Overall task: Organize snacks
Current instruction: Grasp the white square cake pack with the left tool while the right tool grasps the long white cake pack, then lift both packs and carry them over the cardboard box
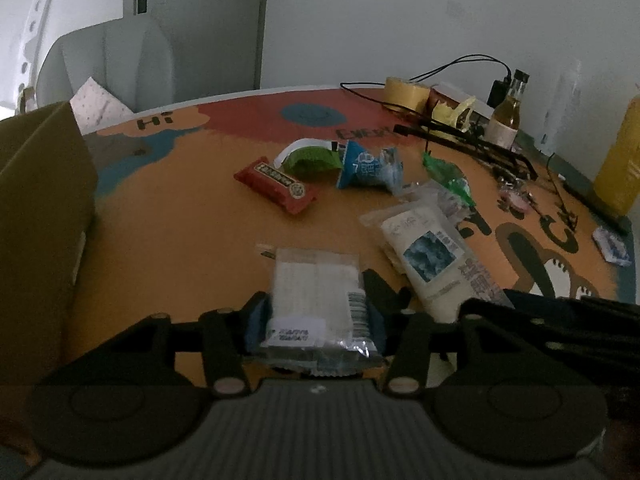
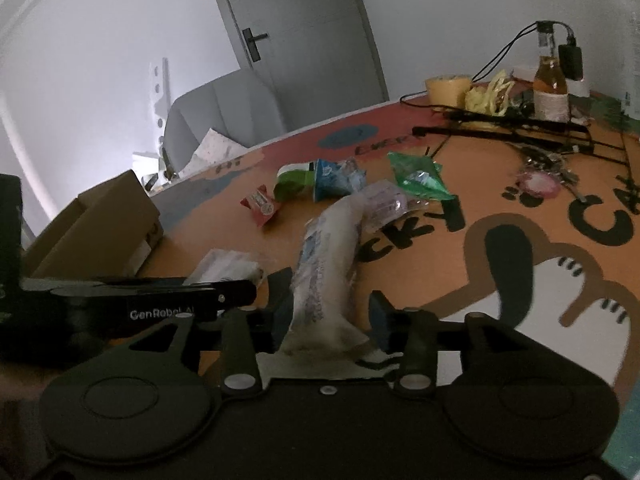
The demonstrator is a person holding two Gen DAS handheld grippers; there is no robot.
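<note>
My left gripper [image 1: 316, 312] is shut on a flat white snack packet [image 1: 316, 280] with a silver end, held just above the orange table. My right gripper [image 2: 330, 316] stands open around a long white snack pack with blue print [image 2: 326, 264]; the pack touches the left pad and a gap shows at the right pad. That pack also shows in the left wrist view [image 1: 432, 256]. Farther back lie a red packet [image 1: 276, 186], a green packet [image 1: 310, 158], a blue packet [image 1: 370, 170] and a green crinkled wrapper [image 1: 448, 178].
A cardboard box [image 1: 44, 216] stands at the table's left edge. At the back right are tape rolls [image 1: 404, 94], a glass bottle [image 1: 508, 114], black cables and rods [image 1: 472, 140], keys [image 1: 514, 200] and a yellow bag [image 1: 620, 160]. A small blue-white packet [image 1: 612, 246] lies far right.
</note>
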